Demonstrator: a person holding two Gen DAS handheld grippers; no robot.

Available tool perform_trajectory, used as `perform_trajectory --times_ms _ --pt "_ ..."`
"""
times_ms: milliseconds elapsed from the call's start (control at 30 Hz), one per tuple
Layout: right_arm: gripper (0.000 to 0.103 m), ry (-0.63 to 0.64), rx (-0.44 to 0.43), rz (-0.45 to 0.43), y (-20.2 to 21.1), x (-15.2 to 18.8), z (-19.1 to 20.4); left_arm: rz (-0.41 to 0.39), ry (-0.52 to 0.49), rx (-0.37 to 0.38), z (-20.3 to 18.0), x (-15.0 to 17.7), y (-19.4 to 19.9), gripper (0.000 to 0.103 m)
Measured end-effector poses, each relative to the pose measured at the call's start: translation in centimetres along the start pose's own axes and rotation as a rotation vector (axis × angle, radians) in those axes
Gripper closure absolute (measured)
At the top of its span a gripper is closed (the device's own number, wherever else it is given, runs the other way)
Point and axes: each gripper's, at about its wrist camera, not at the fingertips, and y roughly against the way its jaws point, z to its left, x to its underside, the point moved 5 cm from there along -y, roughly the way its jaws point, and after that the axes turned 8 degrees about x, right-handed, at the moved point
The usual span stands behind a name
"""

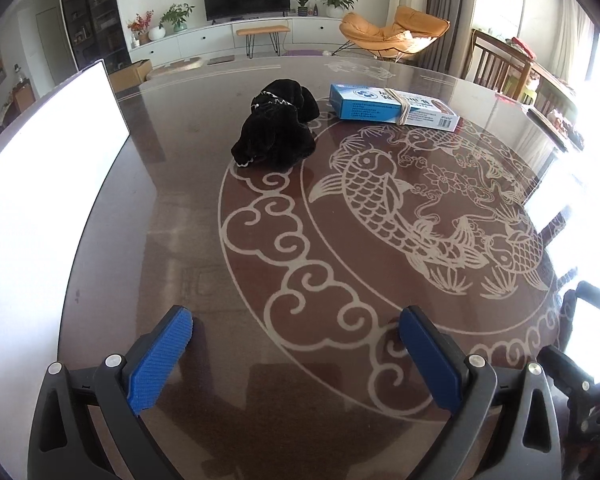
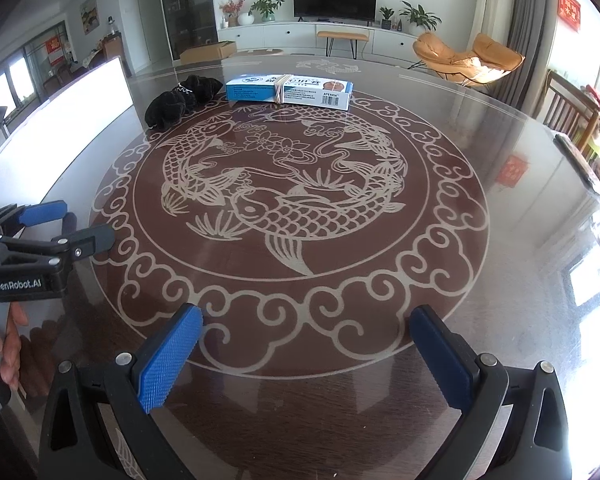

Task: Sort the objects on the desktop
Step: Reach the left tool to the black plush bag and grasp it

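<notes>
A crumpled black cloth (image 1: 276, 128) (image 2: 180, 102) with a small beaded trim lies on the far part of the round glass table (image 1: 188, 240) (image 2: 520, 240). Just to its right sits a blue and white box (image 1: 392, 108) (image 2: 290, 92) with rubber bands around its middle. My left gripper (image 1: 296, 328) is open over the near table, well short of both, with nothing between its blue pads. It also shows at the left of the right wrist view (image 2: 78, 222). My right gripper (image 2: 306, 326) is open and empty over the carp pattern's border.
A bright white flat panel (image 1: 40, 200) (image 2: 60, 120) runs along the table's left side. Wooden chairs (image 1: 500, 68) (image 2: 572, 112) stand at the far right edge. A hand (image 2: 8, 340) holds the left gripper's handle. The right gripper's body (image 1: 584, 360) shows at the lower right.
</notes>
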Motion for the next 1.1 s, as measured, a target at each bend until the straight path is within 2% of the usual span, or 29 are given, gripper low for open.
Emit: perform_trajectory --times_ms 167,300,367,433,467,500,533,567,733,833,933,967,1067,1100 --pt "0.000 -0.001 -0.003 -0.001 0.0 0.0 0.0 0.008 0.034 -0.023 1.7 -5.2 -3.2 0.000" --pt "0.000 -0.007 -0.010 -0.004 0.1 0.0 -0.1 0.028 0.124 -0.076 3.7 -9.2 -5.6 0.000" --pt "0.000 -0.011 -0.014 -0.005 0.1 0.0 -0.1 0.034 0.155 -0.094 4.2 -10.7 -6.5 0.000" --pt "0.000 -0.010 -0.013 -0.005 0.0 0.0 -0.2 0.033 0.139 -0.087 4.0 -11.5 -7.2 0.001" --pt "0.000 -0.009 -0.012 -0.004 0.0 0.0 -0.2 0.000 0.114 -0.078 3.8 -11.7 -6.9 0.024" --pt "0.000 -0.008 -0.011 -0.004 0.1 0.0 -0.2 -0.037 0.092 -0.070 3.5 -11.8 -6.4 0.040" --pt "0.000 -0.008 -0.011 -0.004 0.1 0.0 -0.2 -0.052 0.075 -0.068 3.3 -11.5 -6.0 0.064" --pt "0.000 -0.009 -0.010 -0.004 0.1 0.0 -0.2 -0.057 0.062 -0.070 3.1 -10.9 -5.6 0.068" --pt "0.000 -0.017 -0.005 -0.003 0.1 0.0 -0.3 -0.098 0.043 -0.053 2.7 -4.2 -1.3 0.068" --pt "0.000 -0.012 -0.004 -0.002 0.0 0.0 -0.3 -0.103 0.071 -0.052 2.4 0.4 1.9 0.069" --pt "0.000 0.010 0.005 0.005 -0.1 0.0 0.0 -0.105 0.083 -0.054 2.1 3.7 4.0 0.069" --pt "0.000 0.024 -0.019 0.003 0.0 -0.1 0.2 -0.104 0.079 -0.055 2.0 4.4 4.5 0.069" --pt "0.000 0.119 -0.191 -0.008 -0.4 -2.0 1.3 -0.103 0.073 -0.056 1.9 5.4 5.0 0.068" --pt "0.000 0.158 -0.181 -0.022 -0.9 -3.5 1.3 -0.103 0.076 -0.053 2.0 5.1 4.9 0.069"
